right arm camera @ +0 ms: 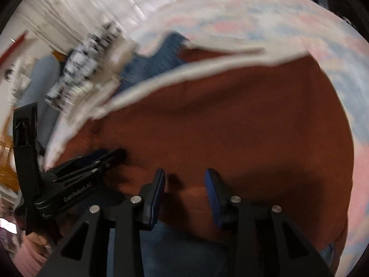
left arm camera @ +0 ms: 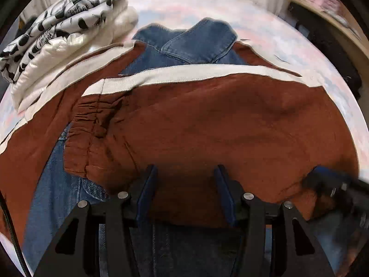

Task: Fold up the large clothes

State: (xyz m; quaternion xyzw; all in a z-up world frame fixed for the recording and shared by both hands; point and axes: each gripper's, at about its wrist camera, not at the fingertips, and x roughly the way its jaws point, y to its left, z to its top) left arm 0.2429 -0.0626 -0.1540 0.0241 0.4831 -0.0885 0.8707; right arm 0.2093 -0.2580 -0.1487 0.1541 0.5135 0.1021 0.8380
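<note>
A rust-brown and denim jacket [left arm camera: 207, 127] with cream ribbed trim lies on the pastel bedspread [left arm camera: 253, 23], its brown sleeve folded across the body and the denim collar [left arm camera: 198, 39] at the far side. My left gripper [left arm camera: 185, 168] is open just above the near edge of the brown sleeve, holding nothing. My right gripper [right arm camera: 184, 173] is also open and empty over the same brown fabric [right arm camera: 230, 120]. In the left wrist view it [left arm camera: 322, 180] shows blurred at the right. In the right wrist view the left gripper [right arm camera: 101, 159] shows at the left.
A stack of folded clothes [left arm camera: 64, 37], cream with a black-and-white printed piece on top, sits at the far left of the bed. A wooden shelf [left arm camera: 327, 7] stands at the far right. Pale curtains [right arm camera: 103, 7] hang behind the bed.
</note>
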